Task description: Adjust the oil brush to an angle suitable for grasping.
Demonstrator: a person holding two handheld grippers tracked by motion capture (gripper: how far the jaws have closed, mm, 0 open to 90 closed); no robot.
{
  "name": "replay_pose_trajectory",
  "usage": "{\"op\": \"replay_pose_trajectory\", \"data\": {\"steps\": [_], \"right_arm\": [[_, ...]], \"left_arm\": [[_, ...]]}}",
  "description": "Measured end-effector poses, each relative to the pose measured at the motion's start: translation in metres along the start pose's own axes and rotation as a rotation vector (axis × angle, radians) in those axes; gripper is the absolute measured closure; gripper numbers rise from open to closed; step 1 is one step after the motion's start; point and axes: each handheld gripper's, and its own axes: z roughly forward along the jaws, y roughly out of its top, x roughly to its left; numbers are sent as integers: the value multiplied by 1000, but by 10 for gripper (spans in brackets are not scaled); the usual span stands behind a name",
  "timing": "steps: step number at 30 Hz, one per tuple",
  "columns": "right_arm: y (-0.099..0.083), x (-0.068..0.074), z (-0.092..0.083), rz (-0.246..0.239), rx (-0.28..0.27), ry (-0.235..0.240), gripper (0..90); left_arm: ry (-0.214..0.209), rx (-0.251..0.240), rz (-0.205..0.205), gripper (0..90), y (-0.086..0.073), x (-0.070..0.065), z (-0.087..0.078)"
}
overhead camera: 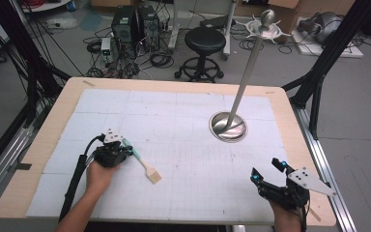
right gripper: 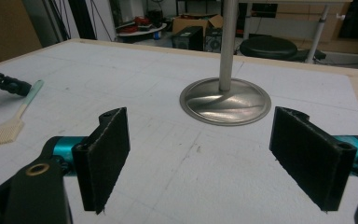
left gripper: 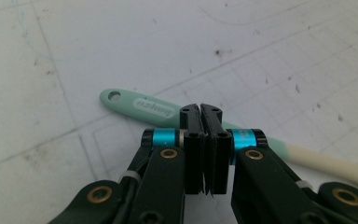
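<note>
L gripper [overhead camera: 124,145] sits at table's left-front, forearm coming in from the bottom edge, jaws pressed together (no gap btwn pads). R gripper [overhead camera: 266,171] at right-front corner, jaws spread wide, pointing fwd across the table.

Both grippers are black: the left gripper [overhead camera: 121,146] and the right gripper [overhead camera: 265,172] have flat black jaws, cyan collars and brass-coloured screws. A thick black cable [overhead camera: 75,181] trails from the left one; a grey three-cornered plate [overhead camera: 310,181] with dark dots tops the right one.
</note>
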Motion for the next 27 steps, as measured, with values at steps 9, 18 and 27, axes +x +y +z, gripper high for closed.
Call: {"op": "replay_pose_trajectory", "data": {"steps": [9,18,27], "right_arm": [[-1,-1,0,6,3,-4,193],[0,1,0,-13,7,-2,193],[0,-1,-2,0,4,-7,193]], "left_arm": [[-29,-38,21,874,3,-14,1],[-190,-50,66,875,2,-65,3],[-193,-1,77,875,-3,-76,12]]}}
